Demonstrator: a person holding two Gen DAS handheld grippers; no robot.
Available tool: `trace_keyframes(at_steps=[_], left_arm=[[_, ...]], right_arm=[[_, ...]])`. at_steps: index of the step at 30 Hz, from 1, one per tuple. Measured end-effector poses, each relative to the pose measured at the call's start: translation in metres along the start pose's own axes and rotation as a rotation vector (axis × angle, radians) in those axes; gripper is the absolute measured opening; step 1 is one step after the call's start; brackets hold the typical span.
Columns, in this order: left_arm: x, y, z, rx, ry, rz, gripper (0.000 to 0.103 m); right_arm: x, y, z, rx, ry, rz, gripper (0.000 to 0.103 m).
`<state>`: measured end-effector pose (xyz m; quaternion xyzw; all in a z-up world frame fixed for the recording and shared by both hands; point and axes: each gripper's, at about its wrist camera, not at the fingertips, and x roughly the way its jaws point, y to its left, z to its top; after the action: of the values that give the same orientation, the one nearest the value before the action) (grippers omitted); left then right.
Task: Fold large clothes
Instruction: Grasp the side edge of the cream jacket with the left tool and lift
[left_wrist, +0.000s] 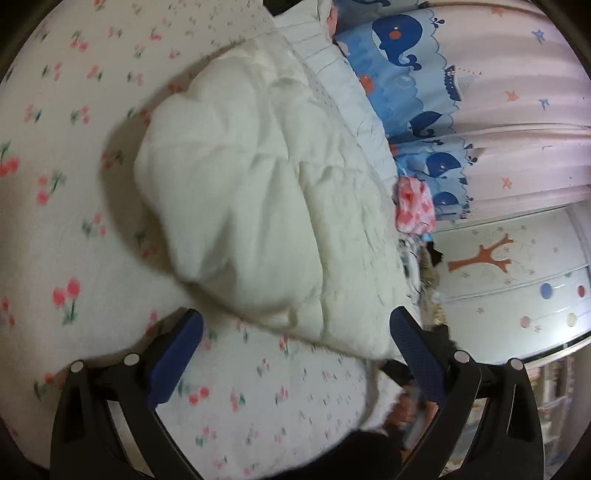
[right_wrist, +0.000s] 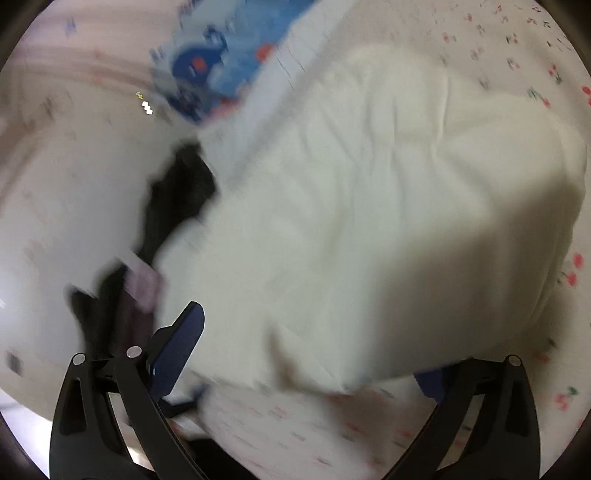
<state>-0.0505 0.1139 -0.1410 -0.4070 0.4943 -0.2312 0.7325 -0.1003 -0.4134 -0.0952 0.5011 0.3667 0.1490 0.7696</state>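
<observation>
A bulky cream-white padded garment (left_wrist: 258, 199) lies folded into a thick bundle on the floral bedsheet (left_wrist: 66, 206). My left gripper (left_wrist: 295, 332) is open just short of the bundle's near edge, with nothing between its blue pads. In the right wrist view the same garment (right_wrist: 369, 229) fills most of the frame and is blurred. My right gripper (right_wrist: 310, 350) is open wide; its left finger (right_wrist: 181, 343) shows clearly, while the bundle's lower corner covers most of the right finger.
A blue whale-print curtain (left_wrist: 406, 74) and a pink striped one (left_wrist: 517, 129) hang beyond the bed. A pink floral cloth (left_wrist: 413, 206) lies by the bed edge. Dark clothing (right_wrist: 177, 199) lies left of the garment. A white cabinet with a tree sticker (left_wrist: 498, 280) stands at the right.
</observation>
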Motion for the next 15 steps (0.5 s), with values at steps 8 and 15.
trace_keyframes(at_steps=[8,15], left_arm=[[0.018,-0.005,0.014,-0.013,-0.083,0.049,0.096],[0.025,0.007,0.033,-0.109,-0.147,0.033,0.096]], right_arm=[[0.017,-0.003,0.006,-0.034,0.078,-0.147,0.097],[0.022,-0.039,0.018,0.073,-0.04,-0.118,0.097]])
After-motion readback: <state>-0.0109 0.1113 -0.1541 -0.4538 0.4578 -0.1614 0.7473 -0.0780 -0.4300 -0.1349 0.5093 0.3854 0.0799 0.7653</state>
